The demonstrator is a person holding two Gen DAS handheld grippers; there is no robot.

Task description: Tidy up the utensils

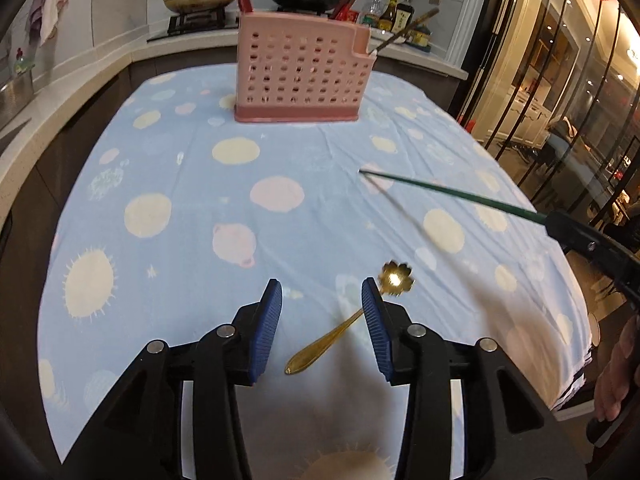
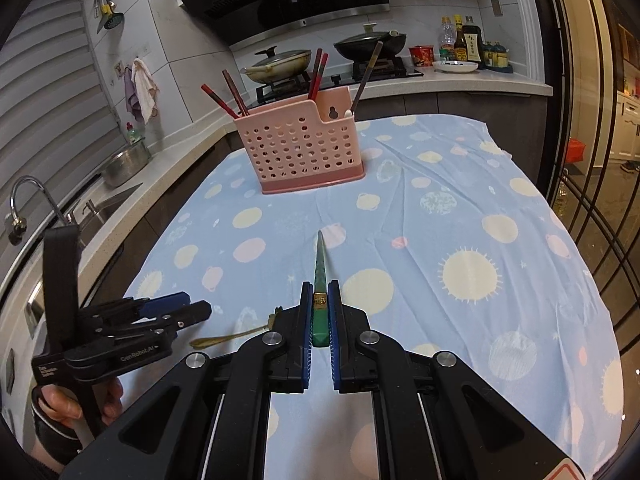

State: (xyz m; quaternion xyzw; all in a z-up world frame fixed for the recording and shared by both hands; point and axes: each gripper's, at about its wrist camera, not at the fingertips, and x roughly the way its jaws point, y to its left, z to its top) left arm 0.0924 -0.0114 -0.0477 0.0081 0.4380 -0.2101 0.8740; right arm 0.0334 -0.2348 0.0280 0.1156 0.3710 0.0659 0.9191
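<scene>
My left gripper (image 1: 322,296) is open just above the blue dotted tablecloth (image 1: 180,184). A gold spoon (image 1: 320,344) with a flower-shaped bowl lies on the cloth under the jaws. Its handle runs between the blue pads, and they do not press on it. My right gripper (image 2: 320,286) is shut on a green chopstick (image 2: 321,260), held above the cloth with its tip pointing toward the pink holder (image 2: 304,152). The left wrist view shows that chopstick (image 1: 448,192) coming in from the right. The pink perforated holder (image 1: 300,76) stands at the far end with several chopsticks in it.
Behind the table are a stove with two lidded pans (image 2: 280,62), sauce bottles (image 2: 464,42) and a white dish. A sink with a tap (image 2: 28,200) and a steel bowl lies along the left counter. Glass doors (image 1: 560,80) close off the right side.
</scene>
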